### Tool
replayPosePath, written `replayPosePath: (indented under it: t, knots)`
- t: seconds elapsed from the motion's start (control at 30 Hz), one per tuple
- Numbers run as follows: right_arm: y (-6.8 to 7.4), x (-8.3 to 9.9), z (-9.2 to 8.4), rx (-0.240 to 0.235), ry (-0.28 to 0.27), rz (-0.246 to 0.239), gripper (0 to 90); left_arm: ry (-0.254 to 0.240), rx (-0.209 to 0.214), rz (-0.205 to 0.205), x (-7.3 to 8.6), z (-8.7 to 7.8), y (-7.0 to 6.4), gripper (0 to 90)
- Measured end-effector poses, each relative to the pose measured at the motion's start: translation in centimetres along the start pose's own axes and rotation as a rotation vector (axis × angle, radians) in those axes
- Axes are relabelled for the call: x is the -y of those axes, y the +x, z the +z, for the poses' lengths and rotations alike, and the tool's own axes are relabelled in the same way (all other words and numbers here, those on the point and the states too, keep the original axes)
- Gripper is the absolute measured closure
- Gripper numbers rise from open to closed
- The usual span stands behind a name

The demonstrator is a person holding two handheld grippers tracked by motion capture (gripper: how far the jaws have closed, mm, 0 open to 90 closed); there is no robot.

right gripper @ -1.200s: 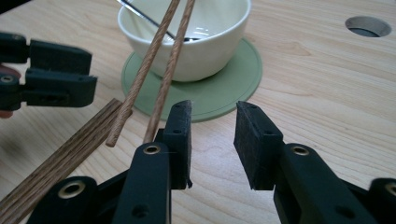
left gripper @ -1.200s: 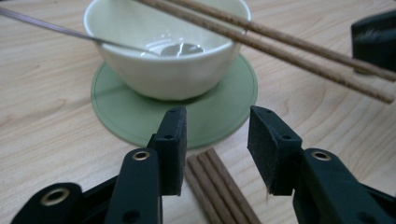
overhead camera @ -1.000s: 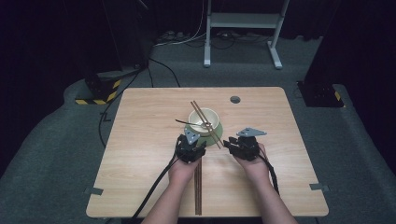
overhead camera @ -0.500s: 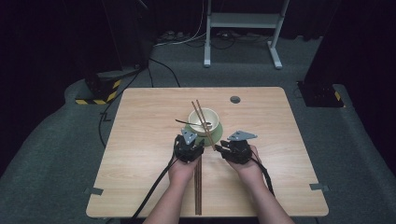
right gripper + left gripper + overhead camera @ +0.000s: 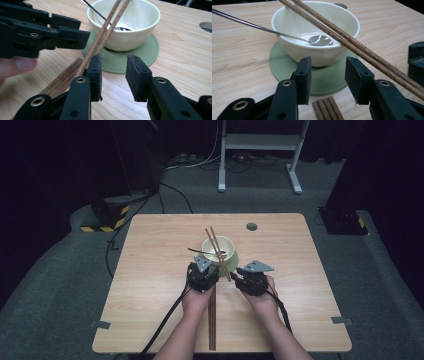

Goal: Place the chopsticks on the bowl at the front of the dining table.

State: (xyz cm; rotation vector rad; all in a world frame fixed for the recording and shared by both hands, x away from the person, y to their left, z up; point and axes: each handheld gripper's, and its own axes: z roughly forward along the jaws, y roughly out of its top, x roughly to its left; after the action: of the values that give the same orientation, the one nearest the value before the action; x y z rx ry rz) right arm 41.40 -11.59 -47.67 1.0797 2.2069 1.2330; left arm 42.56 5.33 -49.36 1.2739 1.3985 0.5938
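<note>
A cream bowl sits on a green coaster at mid-table, with a metal spoon inside it. One pair of wooden chopsticks leans across the bowl's rim, its low end coming down toward the person. My left gripper is open just before the coaster, nothing between its pads. My right gripper is open too. The leaning chopsticks run down past the outside of its left pad. More chopsticks lie flat on the table between the hands.
A round hole is in the tabletop behind the bowl. In the right gripper view the left gripper stands close at the left. A metal frame stands on the floor beyond the table.
My right gripper has shifted a little left, closer to the low end of the leaning chopsticks. The left gripper has hardly moved.
</note>
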Motion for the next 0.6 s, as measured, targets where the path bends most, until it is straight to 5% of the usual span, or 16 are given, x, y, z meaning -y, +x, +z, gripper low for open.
replayPosePath:
  t: [0.6]
  knots:
    - [0.76,0.33,0.65,-0.003,0.019,-0.017,65.8,-0.01,0.008,0.009,-0.1,0.21,-0.08,56.0]
